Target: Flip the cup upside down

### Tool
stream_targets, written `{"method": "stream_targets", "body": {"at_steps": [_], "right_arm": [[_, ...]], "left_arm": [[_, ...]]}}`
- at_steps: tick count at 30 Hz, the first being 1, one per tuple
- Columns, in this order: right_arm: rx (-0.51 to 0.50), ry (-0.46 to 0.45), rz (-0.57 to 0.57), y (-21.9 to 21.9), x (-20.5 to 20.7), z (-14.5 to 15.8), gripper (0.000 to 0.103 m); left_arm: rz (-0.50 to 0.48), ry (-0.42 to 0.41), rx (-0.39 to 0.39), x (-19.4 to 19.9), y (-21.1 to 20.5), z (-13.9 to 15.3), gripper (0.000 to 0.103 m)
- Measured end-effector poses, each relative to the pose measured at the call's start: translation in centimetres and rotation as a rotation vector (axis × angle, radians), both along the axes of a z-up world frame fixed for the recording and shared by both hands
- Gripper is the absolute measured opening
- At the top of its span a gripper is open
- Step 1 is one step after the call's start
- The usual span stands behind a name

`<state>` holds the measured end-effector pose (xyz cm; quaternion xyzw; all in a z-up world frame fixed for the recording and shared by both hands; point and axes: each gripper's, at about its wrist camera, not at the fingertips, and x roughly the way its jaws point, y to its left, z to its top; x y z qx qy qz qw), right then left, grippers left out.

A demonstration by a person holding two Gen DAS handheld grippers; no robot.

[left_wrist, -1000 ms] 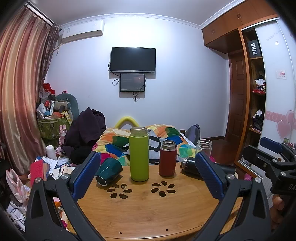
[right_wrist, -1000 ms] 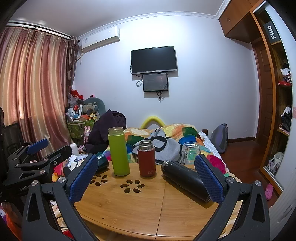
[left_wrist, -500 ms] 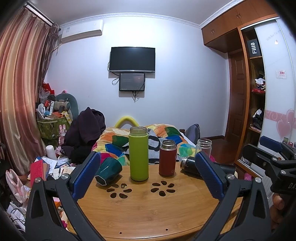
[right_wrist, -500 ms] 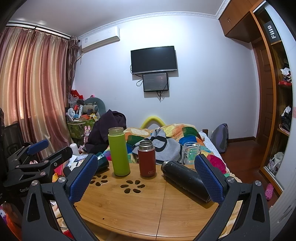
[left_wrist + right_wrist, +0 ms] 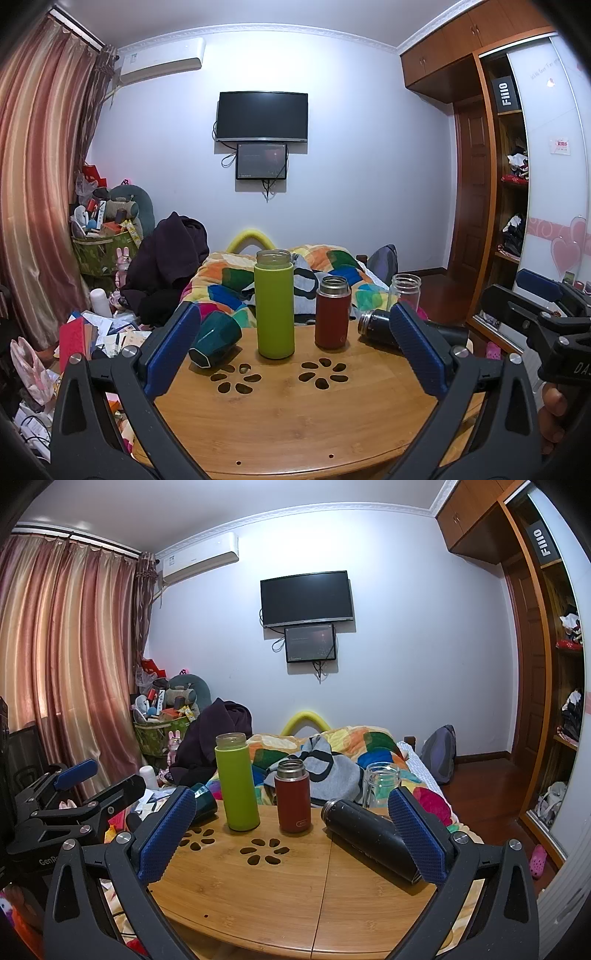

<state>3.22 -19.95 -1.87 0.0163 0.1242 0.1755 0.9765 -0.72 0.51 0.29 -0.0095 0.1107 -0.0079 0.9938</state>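
Both my hand-held grippers wide open, empty. Risk: dark green cup (image 5: 215, 339) lies sideways near tabletop (image 5: 295, 417) edge; a nudge rolls it off.

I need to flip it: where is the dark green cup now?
The dark green cup lies on its side at the round table's left part, left of the green bottle.

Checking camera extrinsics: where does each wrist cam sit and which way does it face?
Left wrist: on the left gripper, level over the near table edge, facing bed and TV wall; own open fingers show, right gripper at right.
Right wrist: on the right gripper, same heading, further right; own open fingers show, left gripper at left.
Shared: green bottle, red flask, black flask, tipped teal cup.
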Motion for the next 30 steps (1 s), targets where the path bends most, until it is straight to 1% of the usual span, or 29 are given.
{"method": "stream_targets", "body": {"at_steps": [6,9,11,14,18,20,21,22,24,25,30], "right_arm": [[0.003,0.005,0.002,0.0,0.3,-0.2,0.103],[0.0,0.015,-0.004,-0.2,0.8,-0.6,0.103],[-0.004,0.025,-0.019,-0.5,1.4,-1.0,0.103],[-0.007,0.044,-0.045,-1.3,2.1,-1.9,0.103],[0.006,0.092,-0.074,-3.0,3.5,-3.3,0.103],[0.013,0.122,-0.084,-4.0,4.3,-4.0,0.103],[0.019,0.136,-0.089,-4.5,4.6,-4.4,0.103],[0.028,0.151,-0.095,-5.0,4.9,-4.8,0.103],[0.047,0.176,-0.099,-6.0,5.8,-5.5,0.103],[0.054,0.186,-0.102,-6.4,6.0,-5.8,0.103],[0.082,0.219,-0.11,-7.5,6.5,-6.8,0.103]], "left_arm": [[-0.002,0.011,0.01,0.6,-0.3,-0.1,0.103],[-0.009,0.029,0.02,1.8,-0.8,-0.5,0.103],[-0.025,0.051,0.011,3.2,-1.2,-1.0,0.103],[-0.055,0.106,0.004,6.4,-2.1,-2.2,0.103],[-0.12,0.227,0.018,12.0,-4.0,-4.4,0.103],[-0.139,0.293,0.008,15.0,-4.7,-5.7,0.103],[-0.142,0.314,0.002,16.1,-4.9,-6.2,0.1],[-0.143,0.351,-0.007,17.8,-5.1,-6.8,0.089],[-0.157,0.4,-0.018,20.0,-5.8,-7.5,0.08],[-0.154,0.423,-0.025,21.2,-6.0,-8.0,0.08],[-0.062,0.481,-0.029,25.4,-6.1,-9.8,0.08]]}}
